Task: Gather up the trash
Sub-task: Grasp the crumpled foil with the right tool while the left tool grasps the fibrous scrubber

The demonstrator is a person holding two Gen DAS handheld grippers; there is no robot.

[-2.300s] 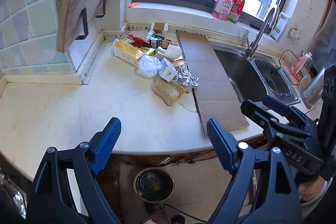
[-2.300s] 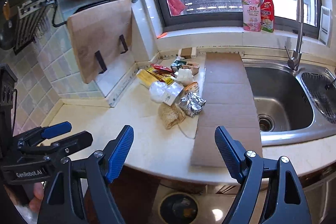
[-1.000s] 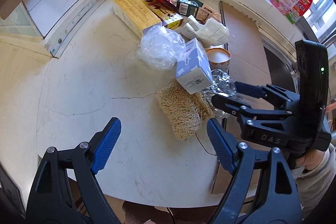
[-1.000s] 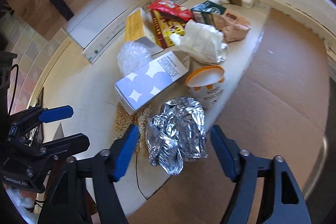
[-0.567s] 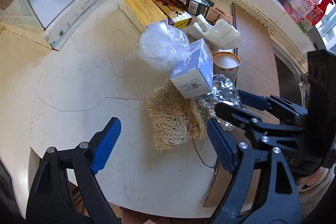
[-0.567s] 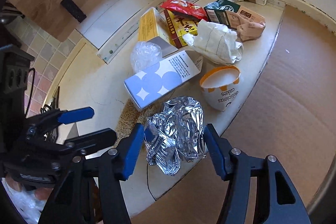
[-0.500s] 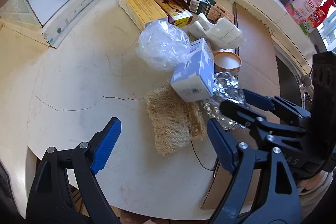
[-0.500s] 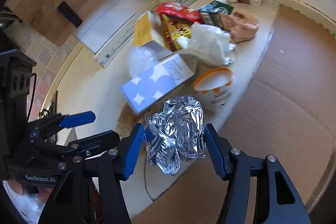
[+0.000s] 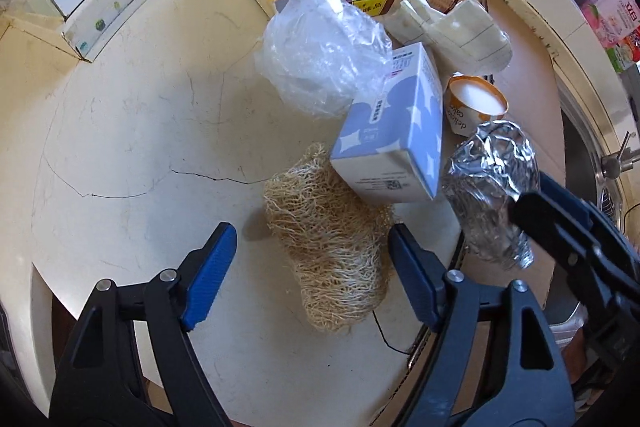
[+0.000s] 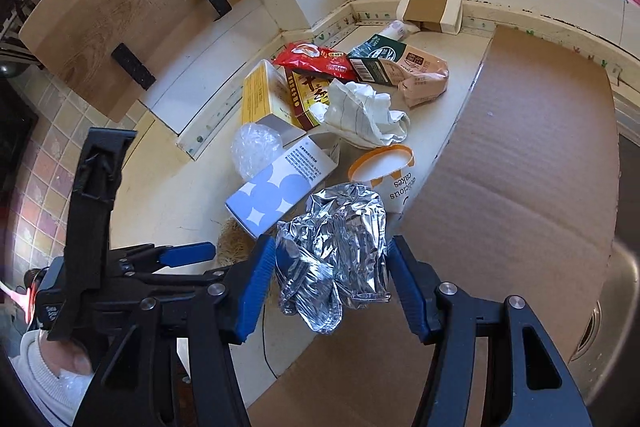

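Right gripper [image 10: 330,279] jaws closing around crumpled foil ball [image 10: 336,255], light and crushable, best pinched mid-body; left gripper [image 9: 310,267] jaws closing, nothing gripped, astride loofah [image 9: 332,259].

Both fisheye views are bright and sharp, with strong barrel distortion and black vignetting at the edges. Daylight enters from the window side, casting soft shadows on the countertop [image 9: 132,131] and glints on the crumpled foil [image 10: 336,247].
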